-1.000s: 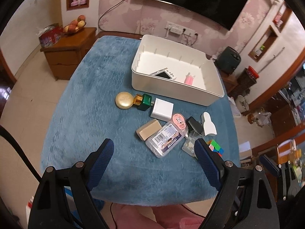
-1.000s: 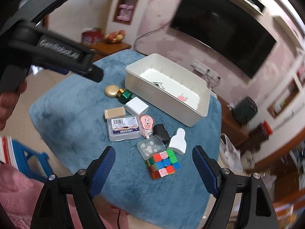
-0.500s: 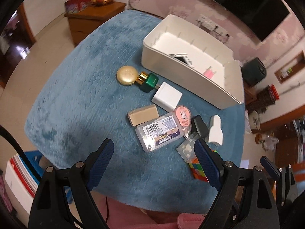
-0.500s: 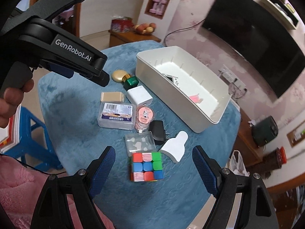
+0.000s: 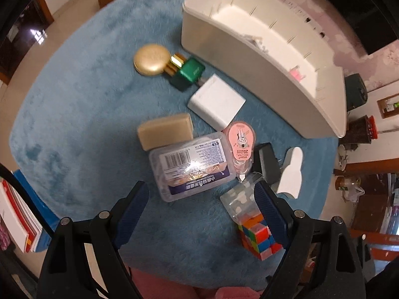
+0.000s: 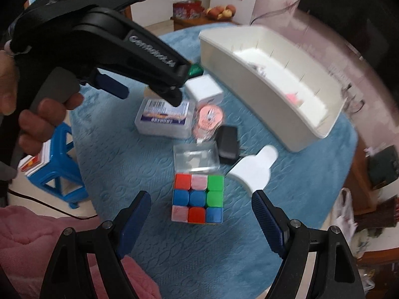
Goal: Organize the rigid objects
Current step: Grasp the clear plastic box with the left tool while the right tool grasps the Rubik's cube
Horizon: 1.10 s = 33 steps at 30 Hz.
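Observation:
Small rigid objects lie on a blue cloth before a white bin (image 5: 261, 57) (image 6: 271, 92). My left gripper (image 5: 200, 200) is open above a clear labelled box (image 5: 192, 167) (image 6: 164, 118); it also shows in the right wrist view (image 6: 172, 92). My right gripper (image 6: 200, 211) is open just above a colour cube (image 6: 198, 198) (image 5: 259, 236). Around them lie a tan block (image 5: 164, 130), white cube (image 5: 215, 104), pink tape dispenser (image 5: 240, 142), black adapter (image 6: 227, 140), white bottle (image 6: 254, 172), small clear case (image 6: 195, 158), green-capped bottle (image 5: 188, 73) and gold tin (image 5: 150, 59).
The bin holds a pink item (image 6: 293, 98) and a pale flat item (image 5: 253, 41). A blue stool (image 6: 57, 167) with books stands left of the table. A wooden sideboard with fruit (image 6: 219, 12) is at the back. The table edge is close below both grippers.
Both grippers have moved down and closer to the objects. The left now hovers over the clear labelled box, the right over the colour cube. Both stay open.

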Each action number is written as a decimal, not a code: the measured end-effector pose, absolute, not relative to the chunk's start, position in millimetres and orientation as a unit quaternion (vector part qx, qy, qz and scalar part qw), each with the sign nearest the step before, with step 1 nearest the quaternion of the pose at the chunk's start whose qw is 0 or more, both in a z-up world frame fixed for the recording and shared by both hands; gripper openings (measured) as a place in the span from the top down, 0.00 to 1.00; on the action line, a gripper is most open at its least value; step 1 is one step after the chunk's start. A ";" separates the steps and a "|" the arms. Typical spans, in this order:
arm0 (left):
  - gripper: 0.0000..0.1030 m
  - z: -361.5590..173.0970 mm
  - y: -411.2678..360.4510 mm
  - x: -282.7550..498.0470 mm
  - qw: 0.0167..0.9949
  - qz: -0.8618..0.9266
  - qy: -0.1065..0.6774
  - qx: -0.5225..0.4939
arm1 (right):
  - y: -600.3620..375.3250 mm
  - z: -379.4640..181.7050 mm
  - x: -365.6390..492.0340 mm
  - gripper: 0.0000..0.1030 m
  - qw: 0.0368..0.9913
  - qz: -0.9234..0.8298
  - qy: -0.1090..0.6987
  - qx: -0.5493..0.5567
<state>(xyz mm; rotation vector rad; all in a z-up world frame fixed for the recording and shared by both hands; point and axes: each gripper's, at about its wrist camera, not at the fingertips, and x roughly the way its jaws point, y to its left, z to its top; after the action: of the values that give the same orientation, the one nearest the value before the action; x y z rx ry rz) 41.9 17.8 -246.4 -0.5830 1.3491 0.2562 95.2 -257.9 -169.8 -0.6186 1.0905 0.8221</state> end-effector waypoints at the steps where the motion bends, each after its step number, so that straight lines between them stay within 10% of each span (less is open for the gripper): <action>1: 0.14 -251.3 16.7 45.0 0.729 0.119 0.620 -0.266 | -258.5 -172.8 97.5 0.19 0.728 0.376 0.501 -0.278; 33: 0.06 -310.7 30.3 106.8 0.667 0.197 0.660 -0.283 | -256.3 -229.7 141.4 0.19 0.659 0.384 0.624 -0.167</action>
<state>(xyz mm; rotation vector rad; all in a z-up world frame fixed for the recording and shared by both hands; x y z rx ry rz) 106.8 30.3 -310.7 -0.6385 1.4901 0.4437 141.4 -256.3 -229.7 -0.3781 1.4125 0.8700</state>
